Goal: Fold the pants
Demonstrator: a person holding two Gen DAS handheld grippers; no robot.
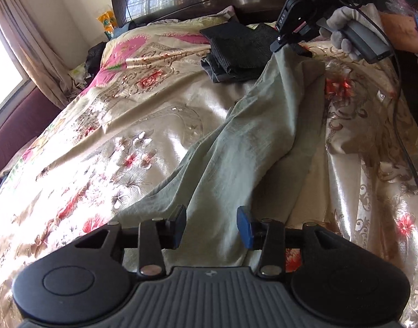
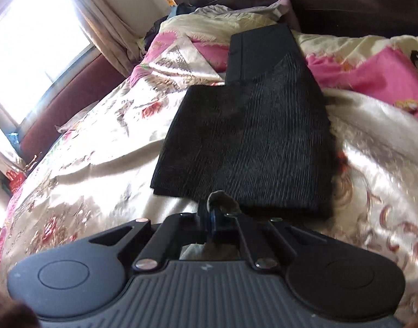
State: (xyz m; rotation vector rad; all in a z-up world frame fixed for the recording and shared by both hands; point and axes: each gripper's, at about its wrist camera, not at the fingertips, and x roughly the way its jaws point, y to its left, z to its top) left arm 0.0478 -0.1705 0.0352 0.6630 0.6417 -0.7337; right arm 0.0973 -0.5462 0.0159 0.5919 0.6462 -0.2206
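The pants (image 1: 236,147), pale green, lie on the bed (image 1: 105,142), a long band running from just ahead of the left gripper (image 1: 212,225) up and to the far right, where the right gripper (image 1: 284,42) has pinched one end and lifted it. Their long axis runs near-to-far, slanting right; which end is waist and which is hem cannot be told. In the right wrist view the right gripper's jaws are closed on a small tuft of the pale cloth, raised above a dark folded stack (image 2: 250,136) on the far part of the bed. The left gripper's jaws stand wide, one blue pad (image 1: 244,227) on each side of the near stretch of fabric, which passes between them; they hold nothing.

The step in hand looks like securing the near end so the garment can be stretched and laid flat for a fold. To do it well, the left jaws should likely close on the full thickness of the near end, not a single layer, while the right keeps its end high and taut. The cloth is twisted and creased along its middle, so a gentle pull along the axis ought to straighten it before it is lowered, clear of the stack.
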